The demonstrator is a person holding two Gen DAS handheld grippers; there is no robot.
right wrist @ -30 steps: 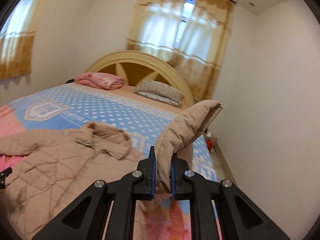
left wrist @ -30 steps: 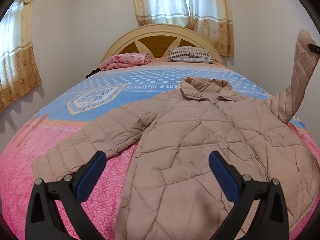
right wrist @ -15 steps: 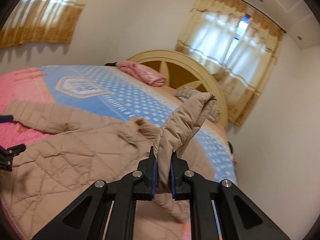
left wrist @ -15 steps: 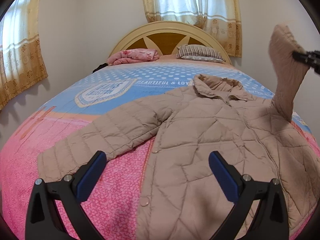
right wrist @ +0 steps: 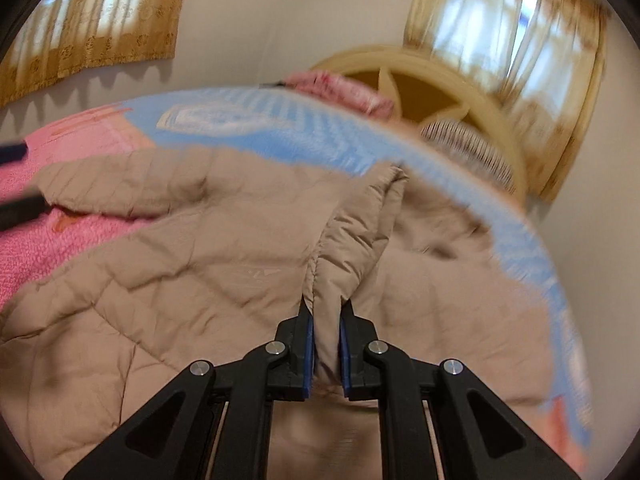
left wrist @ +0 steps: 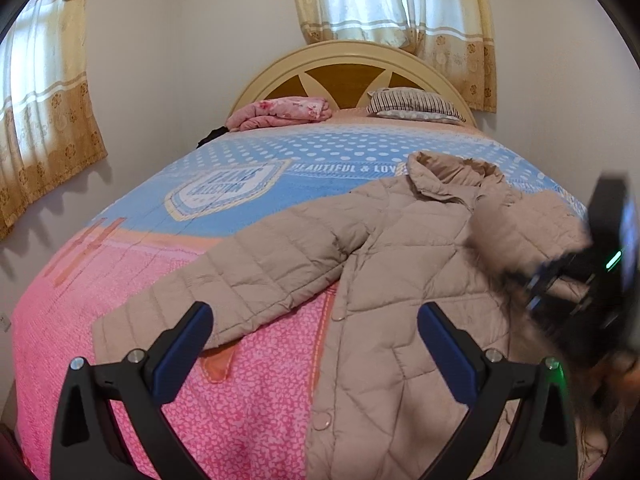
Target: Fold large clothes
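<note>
On the bed [left wrist: 248, 400] the jacket [left wrist: 400, 300] lies flat, left sleeve [left wrist: 240, 280] unfolded; left claw [left wrist: 316, 344] gapes empty; right claw [right wrist: 326, 344] pinches the right sleeve [right wrist: 356, 236] above the chest: folding barely begun

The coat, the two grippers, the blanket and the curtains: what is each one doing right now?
Coat: spread flat on the bed, front up, one sleeve pinched.
Pinched sleeve: folded in over the coat's body.
Other sleeve: lying straight out on the bed.
Right gripper: shut on the sleeve.
Left gripper: open, holding nothing.
Pink blanket: folded by the headboard.
Curtains: drawn shut.
</note>
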